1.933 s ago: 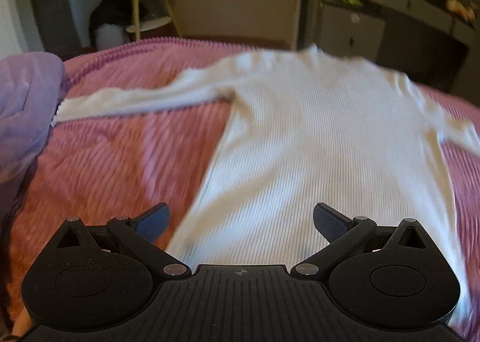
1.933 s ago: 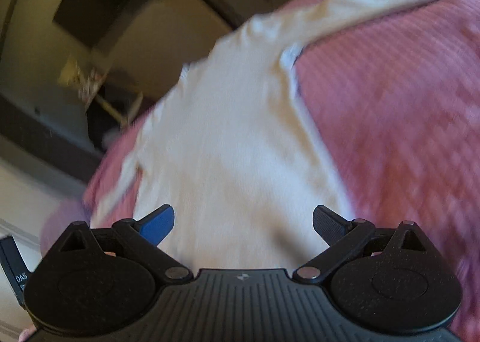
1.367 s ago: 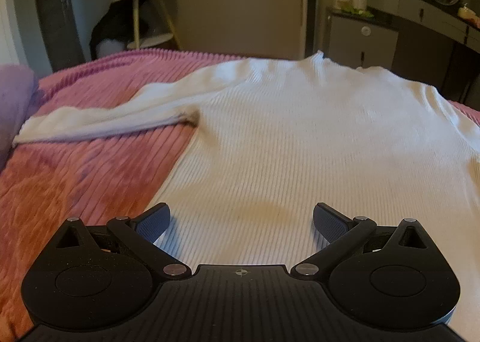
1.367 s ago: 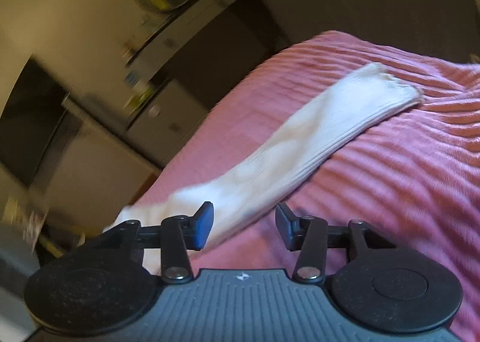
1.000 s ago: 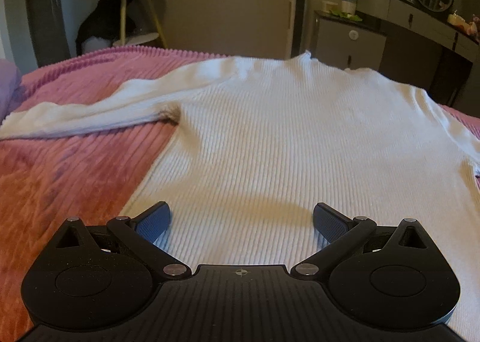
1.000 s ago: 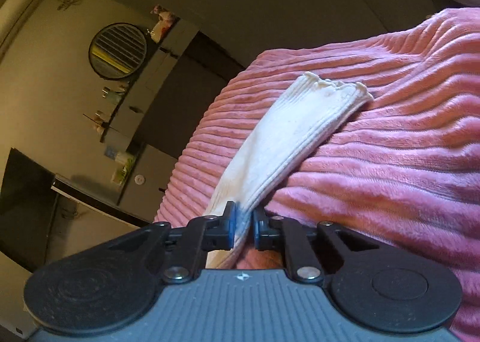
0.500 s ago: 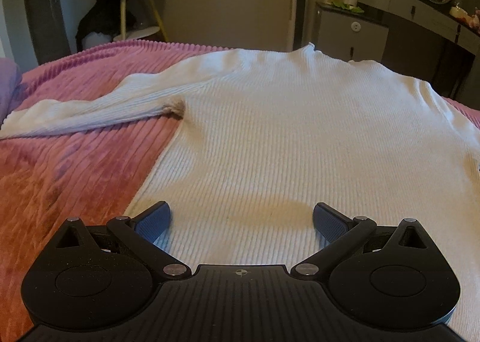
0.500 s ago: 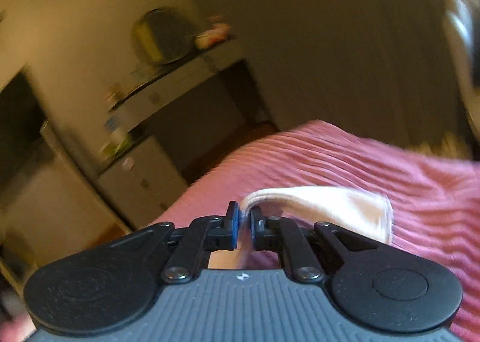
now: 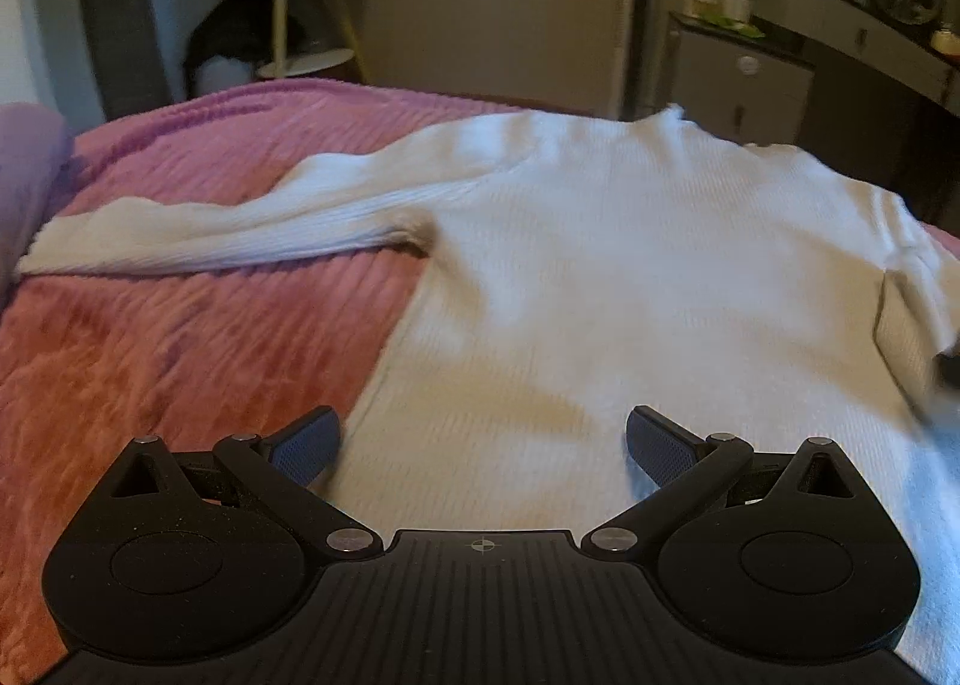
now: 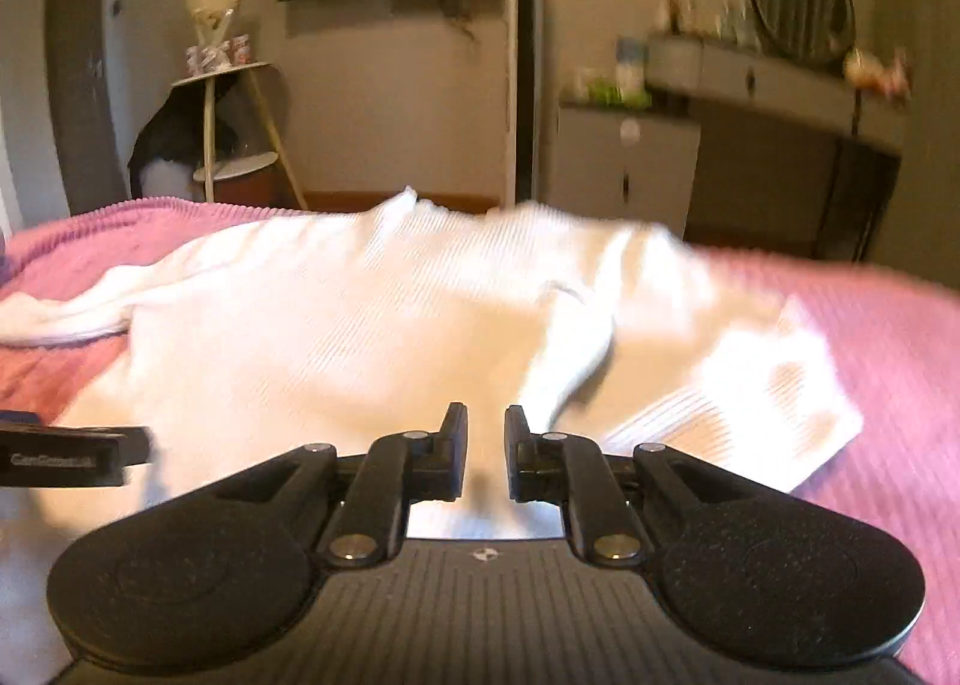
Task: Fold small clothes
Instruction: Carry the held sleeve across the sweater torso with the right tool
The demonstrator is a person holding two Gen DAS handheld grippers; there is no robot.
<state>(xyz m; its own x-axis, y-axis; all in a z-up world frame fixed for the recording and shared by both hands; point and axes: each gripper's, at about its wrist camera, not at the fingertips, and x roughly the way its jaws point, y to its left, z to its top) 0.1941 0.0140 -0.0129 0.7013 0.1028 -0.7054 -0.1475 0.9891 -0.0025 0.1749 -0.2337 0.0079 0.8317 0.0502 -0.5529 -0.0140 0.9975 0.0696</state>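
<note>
— Left view?
— My left gripper (image 9: 480, 439) hangs wide open, empty, above the white ribbed knit sweater (image 9: 630, 277) lying flat on the pink corduroy blanket (image 9: 180, 337).
— Right view?
— My right gripper (image 10: 485, 433) is barely parted; sleeve (image 10: 570, 361) ahead, grip uncertain.

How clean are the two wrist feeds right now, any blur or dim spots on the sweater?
Left wrist view: dim warm room light, the sweater slightly soft, its right edge and a dark shape there smeared; the left gripper is sharp. Right wrist view: heavy motion blur across the sweater's folded sleeve, the blanket and the dresser; only the right gripper reads crisp.
</note>
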